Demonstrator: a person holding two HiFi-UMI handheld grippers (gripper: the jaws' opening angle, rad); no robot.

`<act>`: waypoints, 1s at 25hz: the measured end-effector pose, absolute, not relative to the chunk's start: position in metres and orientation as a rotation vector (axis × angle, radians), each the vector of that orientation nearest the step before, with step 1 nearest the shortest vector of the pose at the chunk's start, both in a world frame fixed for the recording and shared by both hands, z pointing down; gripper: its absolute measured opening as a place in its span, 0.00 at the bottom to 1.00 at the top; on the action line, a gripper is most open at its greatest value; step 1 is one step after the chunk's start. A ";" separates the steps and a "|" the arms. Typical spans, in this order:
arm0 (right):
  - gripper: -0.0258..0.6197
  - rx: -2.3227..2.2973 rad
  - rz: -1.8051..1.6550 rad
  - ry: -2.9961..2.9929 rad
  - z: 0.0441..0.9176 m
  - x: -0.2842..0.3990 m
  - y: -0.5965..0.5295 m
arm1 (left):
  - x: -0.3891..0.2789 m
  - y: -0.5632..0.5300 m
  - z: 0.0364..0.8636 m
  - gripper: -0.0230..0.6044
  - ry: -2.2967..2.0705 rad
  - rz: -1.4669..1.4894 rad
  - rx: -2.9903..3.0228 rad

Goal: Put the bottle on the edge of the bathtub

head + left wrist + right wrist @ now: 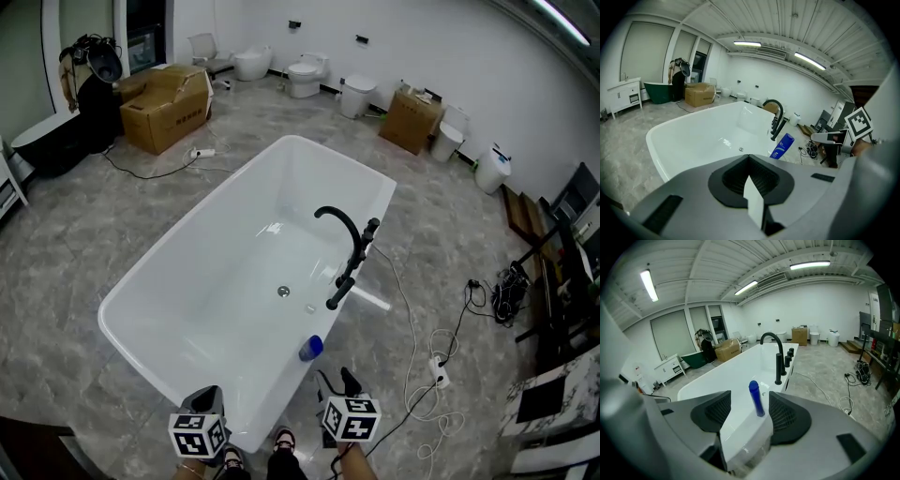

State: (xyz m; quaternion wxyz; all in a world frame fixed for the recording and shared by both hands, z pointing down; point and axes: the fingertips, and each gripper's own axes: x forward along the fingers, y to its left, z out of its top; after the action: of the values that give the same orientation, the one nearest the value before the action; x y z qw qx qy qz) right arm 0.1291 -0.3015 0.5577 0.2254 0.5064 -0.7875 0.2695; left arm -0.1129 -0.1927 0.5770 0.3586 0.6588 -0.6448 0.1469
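Head view is showing the blue bottle [310, 348] standing on the bathtub [225, 291] rim, at 11 o'clock of R gripper [336, 380]. Only the gripper views are showing jaws: L gripper [750, 176] is pressing its own together, empty; R's are gaping wide, framing the bottle w/o touching.

Left tool [206, 397]: low at the bottom edge of the head view, close in front of the person, pointing forward. Jaws closed together, empty. Right tool [337, 382]: alongside the left, a gap between the two, also pointing forward. Jaws spread wide apart, gripping nothing.
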 end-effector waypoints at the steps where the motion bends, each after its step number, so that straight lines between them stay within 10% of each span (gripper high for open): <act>1: 0.45 1.400 0.744 -2.169 0.556 0.131 -0.298 | -0.112 -0.193 0.573 0.04 -1.663 0.373 1.707; 25: 0.42 1.536 0.668 -2.193 0.481 0.128 -0.254 | -0.092 -0.216 0.469 0.04 -1.605 0.231 1.980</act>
State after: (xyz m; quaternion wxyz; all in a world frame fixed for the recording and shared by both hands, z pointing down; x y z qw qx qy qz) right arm 0.1282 -0.2542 0.4808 0.1899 0.5466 -0.7801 0.2378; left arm -0.0916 -0.2160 0.4689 0.2871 0.7410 -0.6008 0.0865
